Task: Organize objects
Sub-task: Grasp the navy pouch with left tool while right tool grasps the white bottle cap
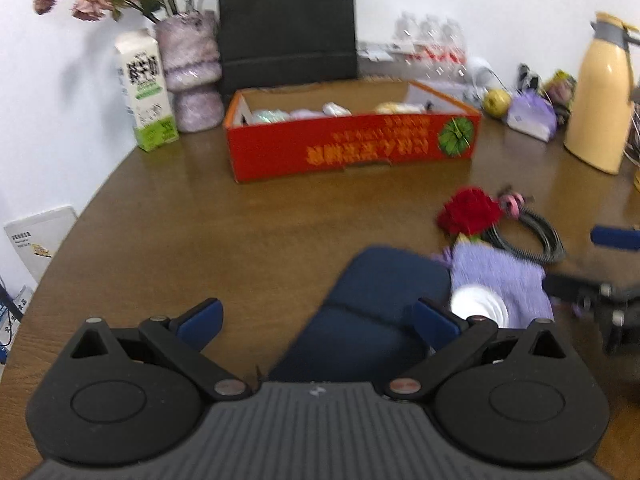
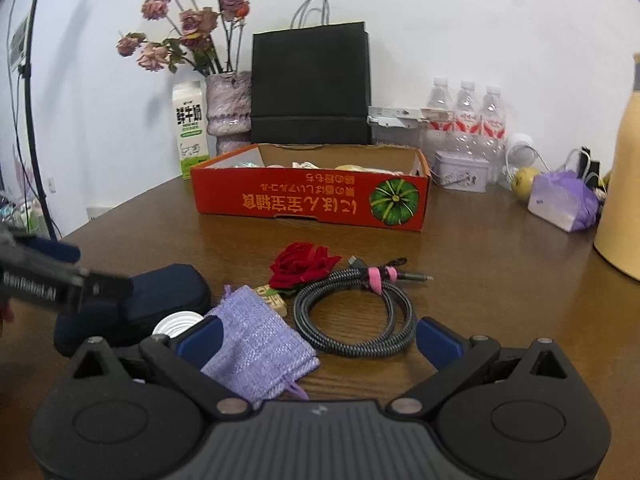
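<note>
While both grippers hang low over the table (image 2: 500, 280) with jaws spread and empty, the left gripper (image 1: 320, 320) sits right over the navy case (image 1: 372, 312), whose long axis runs away from it toward the box (image 1: 352, 140). The right gripper (image 2: 320, 340) faces the pouch (image 2: 260, 344) and coiled cable (image 2: 356, 312), rose (image 2: 300, 266) beyond. Left looks nearer the case.

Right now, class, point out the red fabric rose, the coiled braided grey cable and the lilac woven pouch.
Red fabric rose (image 2: 301, 265): right wrist view, on the petals.
Coiled braided grey cable (image 2: 394, 334): right wrist view, on the coil's right side.
Lilac woven pouch (image 2: 258, 342): right wrist view, on its middle.
</note>
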`<state>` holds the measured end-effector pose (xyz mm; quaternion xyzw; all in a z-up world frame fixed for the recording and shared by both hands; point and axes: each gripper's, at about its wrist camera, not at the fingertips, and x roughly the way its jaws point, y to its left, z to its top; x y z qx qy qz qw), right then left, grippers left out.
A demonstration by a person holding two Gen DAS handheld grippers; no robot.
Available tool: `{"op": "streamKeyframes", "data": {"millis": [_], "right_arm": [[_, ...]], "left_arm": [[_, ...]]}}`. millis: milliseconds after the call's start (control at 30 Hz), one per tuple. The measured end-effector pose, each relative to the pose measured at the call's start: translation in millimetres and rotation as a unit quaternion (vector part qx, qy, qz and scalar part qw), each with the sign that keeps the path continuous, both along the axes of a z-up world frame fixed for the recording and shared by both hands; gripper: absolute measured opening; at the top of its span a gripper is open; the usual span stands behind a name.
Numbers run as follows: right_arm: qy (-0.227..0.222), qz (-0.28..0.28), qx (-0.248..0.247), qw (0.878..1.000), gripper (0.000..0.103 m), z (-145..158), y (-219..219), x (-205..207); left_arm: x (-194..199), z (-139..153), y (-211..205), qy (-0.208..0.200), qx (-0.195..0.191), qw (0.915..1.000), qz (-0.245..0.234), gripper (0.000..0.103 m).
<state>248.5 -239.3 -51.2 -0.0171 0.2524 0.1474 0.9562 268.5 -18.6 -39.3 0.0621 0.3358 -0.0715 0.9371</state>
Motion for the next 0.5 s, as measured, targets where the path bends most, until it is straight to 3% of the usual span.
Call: {"op": "streamKeyframes", "data": {"millis": [233,400,500], "right_arm": [[0.012,-0.014,0.004,1.000,0.103,0,-5,1],[0.016,-0.017,0.001,1.000,0.103,-1,-4,1],[0.021,-0.019,0.000,1.000,0.103,-2,-3,2]], "left_arm": [[2,-15,-7,0.024,-0.001,0.9994,-0.026,0.103],[22,-24,-2,0.039,-0.024,0.9989,-0.005,0.103],[29,-26,3,0.022,-0.028,0.9992,0.020,0.103]]}}
